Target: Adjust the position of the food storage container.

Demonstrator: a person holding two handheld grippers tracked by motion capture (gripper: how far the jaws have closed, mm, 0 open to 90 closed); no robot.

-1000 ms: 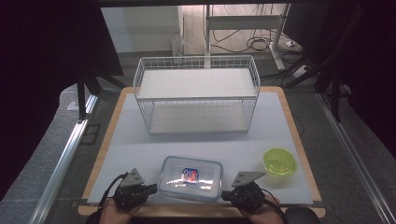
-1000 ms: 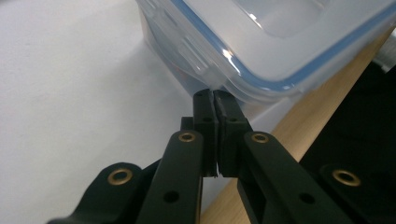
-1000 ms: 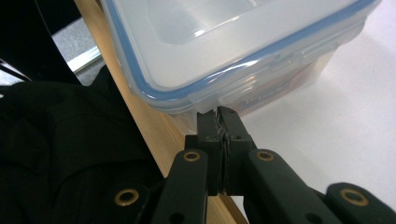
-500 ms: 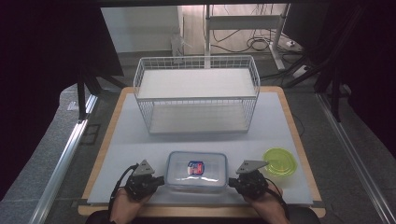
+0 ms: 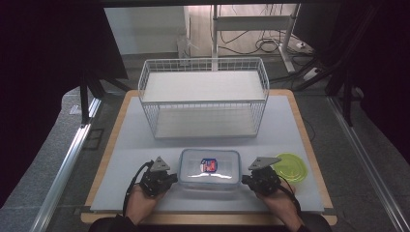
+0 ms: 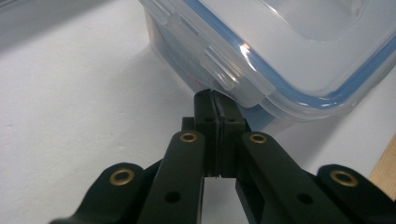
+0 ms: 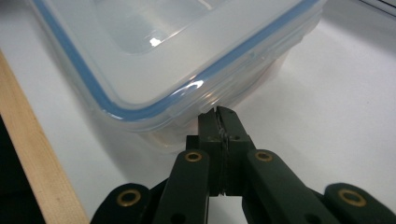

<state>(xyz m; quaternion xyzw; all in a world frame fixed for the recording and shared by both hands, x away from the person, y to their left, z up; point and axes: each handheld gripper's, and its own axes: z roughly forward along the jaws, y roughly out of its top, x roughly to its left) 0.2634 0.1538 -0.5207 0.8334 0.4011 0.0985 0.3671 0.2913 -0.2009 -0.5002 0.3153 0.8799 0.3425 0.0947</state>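
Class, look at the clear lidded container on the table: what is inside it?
Through the lid of the clear container a red-and-blue item shows; glare and the frosted plastic hide what it is and anything else inside.

Left gripper [image 5: 170, 178], right gripper [image 5: 247, 179]: jaws together.

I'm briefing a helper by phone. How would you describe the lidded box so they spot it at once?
Start at the white wire basket at the back of the table. In front of it, near the front edge, lies the clear plastic box. Unlike the round yellow-green lid beside it, it is rectangular, with a blue-sealed lid and a red-blue label.
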